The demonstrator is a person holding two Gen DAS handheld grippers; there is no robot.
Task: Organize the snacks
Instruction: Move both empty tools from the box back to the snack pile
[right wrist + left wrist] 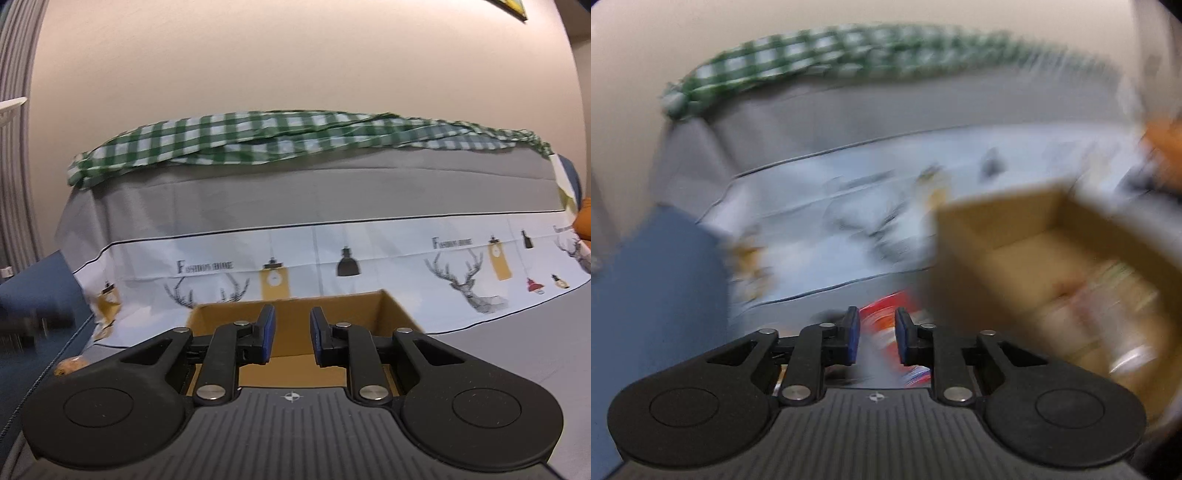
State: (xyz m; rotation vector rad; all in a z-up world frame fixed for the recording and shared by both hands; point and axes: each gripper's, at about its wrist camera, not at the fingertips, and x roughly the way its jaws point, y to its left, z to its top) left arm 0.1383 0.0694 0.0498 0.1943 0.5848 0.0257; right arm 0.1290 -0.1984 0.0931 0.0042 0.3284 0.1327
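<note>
— How did the left gripper (878, 334) stand?

— Its blue pads were drawn close with a narrow gap left between them; nothing was pinched, as far as the smear allowed. A red snack packet (882, 319) showed through the gap, lying just beyond the tips; it was blurred while the fingers were sharp, so I judged it was not held.

— And the right gripper (291, 332)?

— The same narrow gap, with only air in it; it pointed over the near rim of the cardboard box (229, 314).

— Where was everything on the seat?

— The box stood toward the near edge of the seat, on the printed cloth (369, 251); the red packet lay just beside the box's left wall, also by the near edge. In the left wrist view the box already held pale packets (too blurred to name); a green checked cloth (258, 136) lay along the top of the backrest.

— Which step was that?

— Probably the reach for the next loose snack; the box was partly filled.

— What did the next move call for?

— Spreading the left pads first; then settling over the packet, closing on it, and lifting it rightward over the box wall.
</note>
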